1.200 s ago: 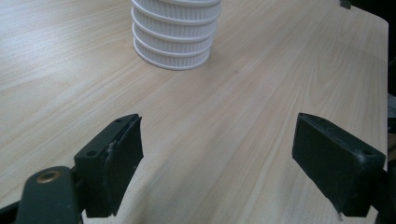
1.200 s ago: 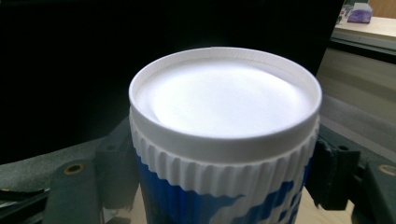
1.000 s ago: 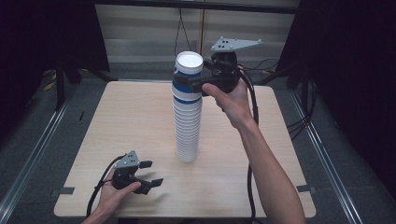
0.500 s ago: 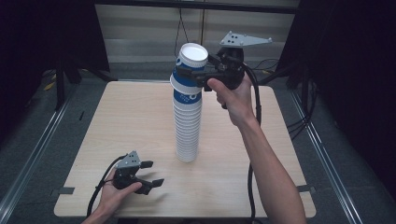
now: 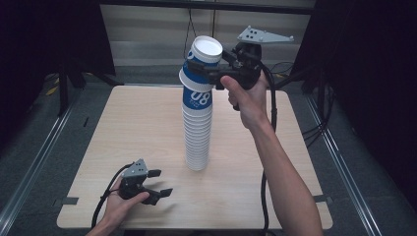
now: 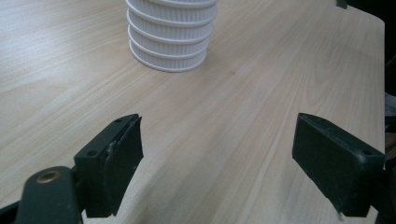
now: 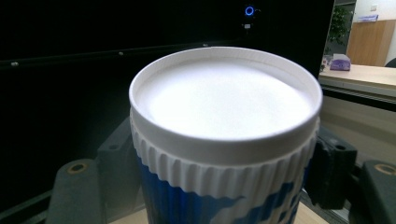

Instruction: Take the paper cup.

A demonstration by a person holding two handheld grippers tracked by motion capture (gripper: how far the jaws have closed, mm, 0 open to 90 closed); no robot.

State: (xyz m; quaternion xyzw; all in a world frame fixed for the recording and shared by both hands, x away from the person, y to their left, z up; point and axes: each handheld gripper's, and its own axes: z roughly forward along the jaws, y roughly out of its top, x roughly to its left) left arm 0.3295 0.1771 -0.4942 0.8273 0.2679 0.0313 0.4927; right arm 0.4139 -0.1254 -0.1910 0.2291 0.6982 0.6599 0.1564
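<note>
Top cup gripped, tilting off the stack

The top cup (image 5: 202, 64) sits clamped in my right tongs (image 5: 216, 73) above the cup stack (image 5: 197, 132), leaning toward the left (its long axis is no longer in line with the column below). I judge a straight upward pull frees it. My left tongs (image 5: 160, 183) rest open on the tabletop (image 5: 275, 162), near the stack's base.
</note>
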